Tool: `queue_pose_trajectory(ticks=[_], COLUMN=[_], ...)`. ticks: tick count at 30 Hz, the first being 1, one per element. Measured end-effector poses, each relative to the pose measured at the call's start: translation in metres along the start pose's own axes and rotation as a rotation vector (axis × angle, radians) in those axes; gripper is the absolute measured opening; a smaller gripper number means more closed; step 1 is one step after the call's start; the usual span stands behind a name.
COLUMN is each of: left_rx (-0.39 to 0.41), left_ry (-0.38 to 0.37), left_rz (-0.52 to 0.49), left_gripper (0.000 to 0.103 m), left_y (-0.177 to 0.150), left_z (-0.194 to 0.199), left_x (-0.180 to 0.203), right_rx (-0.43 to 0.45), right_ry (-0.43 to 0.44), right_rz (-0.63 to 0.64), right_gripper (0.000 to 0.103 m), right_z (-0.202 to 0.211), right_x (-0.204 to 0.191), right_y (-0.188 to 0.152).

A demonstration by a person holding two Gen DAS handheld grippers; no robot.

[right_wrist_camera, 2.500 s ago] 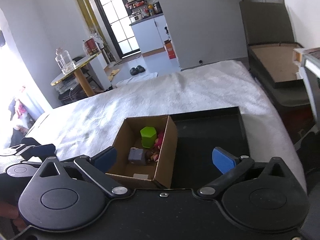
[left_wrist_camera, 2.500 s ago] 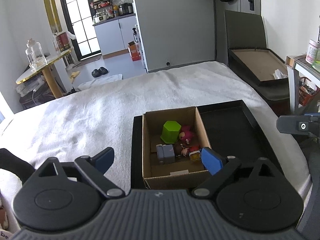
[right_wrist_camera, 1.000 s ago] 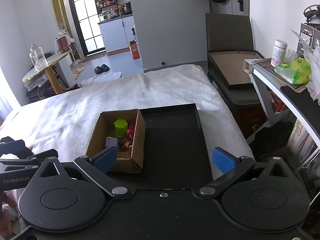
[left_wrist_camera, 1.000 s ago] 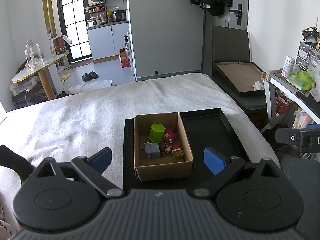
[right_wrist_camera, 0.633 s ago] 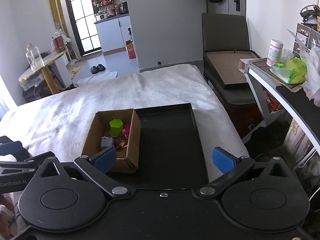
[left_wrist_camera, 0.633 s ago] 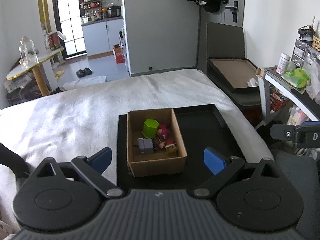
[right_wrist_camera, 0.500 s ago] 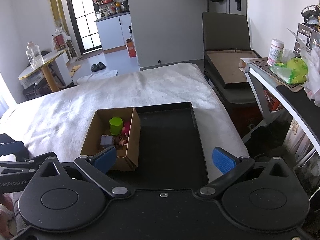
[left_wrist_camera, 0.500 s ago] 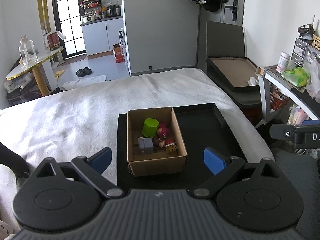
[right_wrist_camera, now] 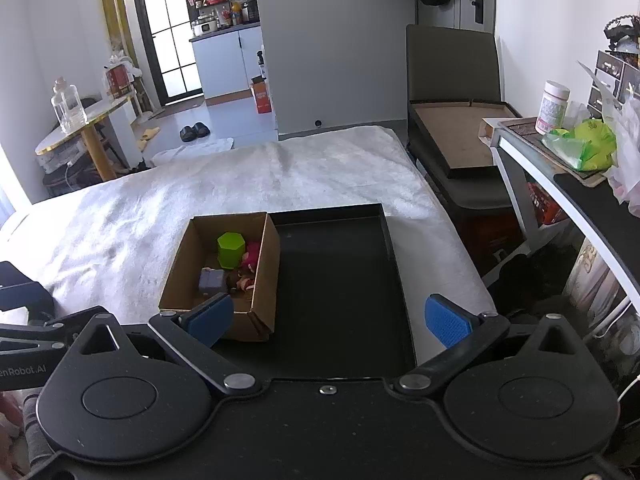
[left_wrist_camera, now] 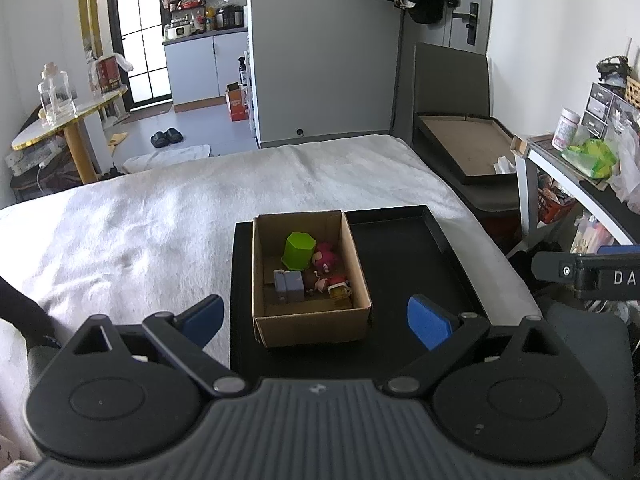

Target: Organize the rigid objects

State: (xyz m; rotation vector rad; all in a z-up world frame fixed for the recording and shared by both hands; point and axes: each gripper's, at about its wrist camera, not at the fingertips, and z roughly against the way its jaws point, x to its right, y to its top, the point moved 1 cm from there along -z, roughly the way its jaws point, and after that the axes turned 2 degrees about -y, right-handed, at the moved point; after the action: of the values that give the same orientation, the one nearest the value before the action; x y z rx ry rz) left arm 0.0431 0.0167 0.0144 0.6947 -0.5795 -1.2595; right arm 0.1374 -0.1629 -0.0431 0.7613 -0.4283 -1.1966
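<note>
On the white bed cover point(left_wrist_camera: 160, 216) ahead of us lies a black tray point(left_wrist_camera: 404, 256), and a cardboard box point(left_wrist_camera: 312, 326) sits in its left half, touching the tray floor. Inside the box we see a green hexagonal block point(left_wrist_camera: 299, 250) toward the far end, a pink toy figure point(left_wrist_camera: 326, 258) just beside it on the right, a grey block point(left_wrist_camera: 290, 285) nearer to us, and a small red and yellow toy point(left_wrist_camera: 339, 287) by the right wall; the details of the small toys are too fine to make out. The right half of the tray is bare black floor.

We hold our left gripper point(left_wrist_camera: 316, 320) low in front of the box, its blue fingers point(left_wrist_camera: 428, 320) spread wide apart with nothing between them. Our right gripper point(right_wrist_camera: 328, 318) hangs over the near part of the tray, its fingers point(right_wrist_camera: 450, 324) likewise released and apart, the left one overlapping the box's near corner in the right wrist view; we cannot tell whether it touches.

Beyond the bed stand a round side table with a glass bottle point(right_wrist_camera: 70, 106), a dark chair carrying a flat brown box point(left_wrist_camera: 464, 148), and a shelf at the right with a white jar point(right_wrist_camera: 554, 107).
</note>
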Motion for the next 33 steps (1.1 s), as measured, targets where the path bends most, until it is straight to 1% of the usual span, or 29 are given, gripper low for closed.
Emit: queue_pose_trajectory(ticks=[14,23,29,33], left_rx=[-0.005,-0.006,-0.014,-0.019], left_ry=[-0.006,-0.019,-0.017,-0.006], left_rz=[0.022,0.018,0.021,0.005], left_gripper=[0.098,0.098,0.098,0.098], left_y=[-0.004,-0.004,-0.005,-0.005], left_z=[-0.002,-0.003,-0.008,-0.012], left_x=[-0.007,-0.006,-0.004,0.002], right_rx=[0.000,-0.005,-0.013,-0.018], right_ry=[0.006,-0.024,-0.034,-0.046], right_rz=[0.006,0.023,0.022,0.012], right_gripper=[0.103,0.103,0.103,0.103], right_z=[-0.003,-0.004,-0.006,-0.008], right_x=[-0.005,-0.010,-0.010,-0.007], right_y=[-0.004,-0.006,-0.007,-0.007])
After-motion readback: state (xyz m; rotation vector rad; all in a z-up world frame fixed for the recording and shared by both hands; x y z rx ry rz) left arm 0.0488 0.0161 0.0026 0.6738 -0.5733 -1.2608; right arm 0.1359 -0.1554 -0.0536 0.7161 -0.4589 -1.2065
